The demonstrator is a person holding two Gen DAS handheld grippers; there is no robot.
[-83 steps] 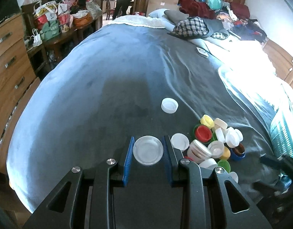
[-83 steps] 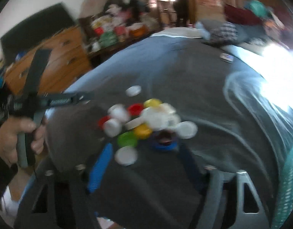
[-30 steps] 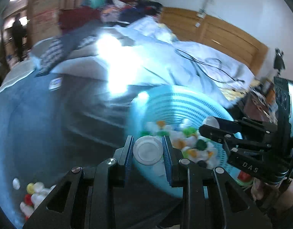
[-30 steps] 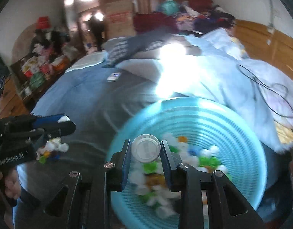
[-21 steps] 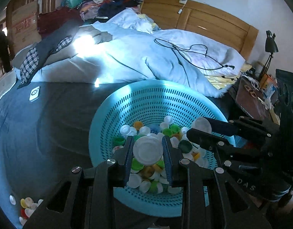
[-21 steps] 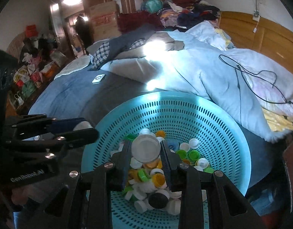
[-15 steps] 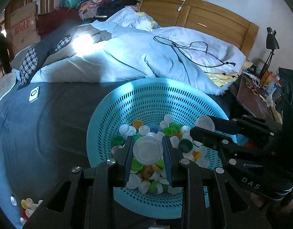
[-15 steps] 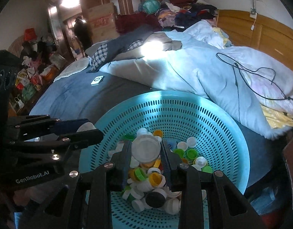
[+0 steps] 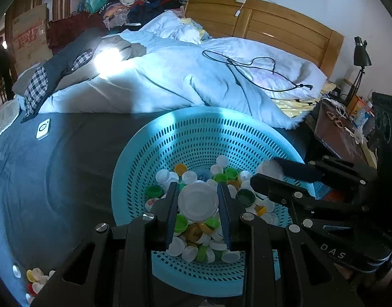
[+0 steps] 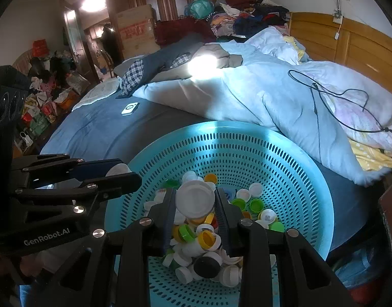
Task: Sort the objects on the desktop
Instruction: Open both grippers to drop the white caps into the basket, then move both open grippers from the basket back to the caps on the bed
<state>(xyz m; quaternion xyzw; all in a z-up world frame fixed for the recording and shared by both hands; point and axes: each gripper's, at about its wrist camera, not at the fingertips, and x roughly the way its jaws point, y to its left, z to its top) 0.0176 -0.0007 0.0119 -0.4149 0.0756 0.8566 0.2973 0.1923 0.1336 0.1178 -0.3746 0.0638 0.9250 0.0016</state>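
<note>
A teal perforated basket [image 9: 196,117] [image 10: 247,128] sits on the dark bedspread and holds a heap of bottle caps [image 9: 196,232] [image 10: 203,243]. My left gripper [image 9: 197,185] hangs over the heap. Its jaws are opening, with a white cap [image 9: 198,202] still between the pads. My right gripper [image 10: 195,190] hangs over the same heap. Its jaws are opening too, around a second white cap [image 10: 195,199]. Each gripper shows in the other's view, the right gripper [image 9: 267,174] at right and the left gripper [image 10: 124,172] at left. A few loose caps [image 9: 34,278] lie on the bed at lower left.
A rumpled pale-blue duvet [image 9: 170,81] with a black cable [image 9: 247,71] lies behind the basket. A small white device [image 9: 43,128] [image 10: 129,108] rests on the bedspread. A nightstand [image 9: 336,133] stands right of the bed. A person [image 10: 109,41] stands in the far doorway.
Both grippers swung from the cap pile on the bed to above the basket, each carrying a white cap. Over the last half second they have held still.
</note>
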